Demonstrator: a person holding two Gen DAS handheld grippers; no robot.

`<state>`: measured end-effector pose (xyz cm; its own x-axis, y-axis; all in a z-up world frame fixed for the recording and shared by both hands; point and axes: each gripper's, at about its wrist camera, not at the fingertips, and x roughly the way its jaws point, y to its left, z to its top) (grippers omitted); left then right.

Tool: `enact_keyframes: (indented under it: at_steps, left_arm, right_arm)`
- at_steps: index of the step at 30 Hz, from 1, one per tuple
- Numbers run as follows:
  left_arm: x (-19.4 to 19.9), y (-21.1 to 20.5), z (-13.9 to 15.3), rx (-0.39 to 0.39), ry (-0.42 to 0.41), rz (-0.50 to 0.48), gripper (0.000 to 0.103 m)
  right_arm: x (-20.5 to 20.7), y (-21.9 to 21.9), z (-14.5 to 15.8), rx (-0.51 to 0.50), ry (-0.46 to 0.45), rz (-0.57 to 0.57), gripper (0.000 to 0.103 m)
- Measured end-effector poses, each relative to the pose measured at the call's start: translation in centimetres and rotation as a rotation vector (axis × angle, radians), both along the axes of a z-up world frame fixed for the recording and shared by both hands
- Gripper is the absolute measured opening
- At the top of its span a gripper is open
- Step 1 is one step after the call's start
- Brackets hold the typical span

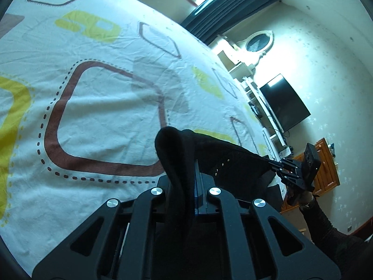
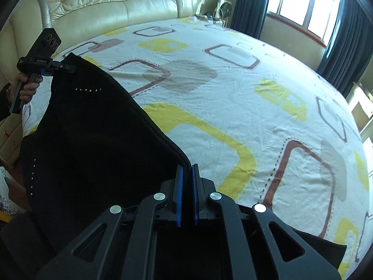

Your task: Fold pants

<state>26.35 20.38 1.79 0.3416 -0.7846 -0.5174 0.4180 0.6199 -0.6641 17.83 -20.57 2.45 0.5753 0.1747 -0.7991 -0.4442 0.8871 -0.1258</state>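
The black pants (image 2: 93,135) hang stretched in the air between my two grippers, above the near edge of the bed. A row of small metal studs shows on the cloth. My left gripper (image 1: 184,163) is shut on one corner of the pants (image 1: 223,163), and cloth bulges over its fingers. It also shows in the right wrist view (image 2: 70,68), at the far left. My right gripper (image 2: 187,170) is shut on the other corner of the cloth edge, between its blue pads. It shows in the left wrist view (image 1: 272,164) at the right.
The bed sheet (image 2: 233,88) is white with yellow and brown rounded squares. A cream tufted headboard (image 2: 105,11) stands at the back. Dark curtains (image 2: 349,35) flank the window. A television (image 1: 284,103) and a wooden cabinet (image 1: 326,170) stand by the wall.
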Motion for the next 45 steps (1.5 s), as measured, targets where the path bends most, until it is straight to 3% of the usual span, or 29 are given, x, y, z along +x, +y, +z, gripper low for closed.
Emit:
enact_keyframes:
  at_steps: [4, 7, 11, 15, 16, 17, 18, 22, 26, 29, 32, 43, 44, 45]
  left_arm:
    - [-4.7, 0.7, 0.5, -0.028, -0.035, -0.041, 0.008]
    - [-8.2, 1.7, -1.1, -0.009, -0.006, -0.04, 0.011]
    - [-12.2, 4.1, -4.4, -0.007, 0.092, 0.019, 0.04]
    - [-15.6, 5.7, -7.1, 0.04, 0.186, 0.085, 0.043]
    - [-16.4, 6.1, -7.6, 0.048, 0.212, 0.109, 0.047]
    - [-17.2, 6.5, -8.0, 0.037, 0.238, 0.131, 0.054]
    - [-18.1, 7.1, -8.3, 0.008, 0.259, 0.155, 0.055]
    - [-20.7, 9.0, -8.3, -0.07, 0.329, 0.267, 0.059]
    - [-22.3, 7.5, -7.2, -0.102, 0.33, 0.307, 0.064]
    - [-22.5, 5.3, -7.0, -0.091, 0.345, 0.329, 0.064]
    - [-22.4, 4.2, -7.3, -0.109, 0.364, 0.38, 0.064]
    - [-22.1, 2.9, -8.1, -0.075, 0.386, 0.523, 0.064]
    - [-22.1, 2.8, -8.0, -0.072, 0.381, 0.535, 0.058]
    - [-22.0, 2.7, -7.8, -0.049, 0.372, 0.545, 0.045]
  right_arm:
    - [-7.0, 1.0, 0.3, -0.056, -0.08, 0.033, 0.007]
    - [-11.3, 2.5, -1.6, -0.131, -0.098, 0.071, 0.007]
    - [-14.8, 3.2, -5.2, -0.173, -0.032, 0.09, 0.01]
    - [-16.7, 3.1, -6.6, -0.134, 0.042, 0.075, 0.024]
    - [-17.1, 3.0, -6.6, -0.11, 0.056, 0.062, 0.038]
    - [-17.4, 2.7, -6.5, -0.069, 0.083, 0.044, 0.044]
    - [-17.7, 2.3, -6.3, -0.023, 0.105, 0.026, 0.047]
    - [-18.7, 0.5, -5.6, 0.184, 0.184, -0.067, 0.048]
    - [-18.1, -3.6, -6.2, 0.55, 0.299, -0.267, 0.053]
    - [-17.6, -6.1, -7.5, 0.734, 0.36, -0.406, 0.053]
    - [-17.9, -6.7, -8.4, 0.817, 0.388, -0.468, 0.053]
    - [-18.1, -6.6, -10.2, 0.958, 0.416, -0.558, 0.053]
    - [-18.0, -6.7, -10.5, 0.982, 0.414, -0.575, 0.053]
    - [-18.1, -7.0, -10.7, 1.004, 0.411, -0.597, 0.053]
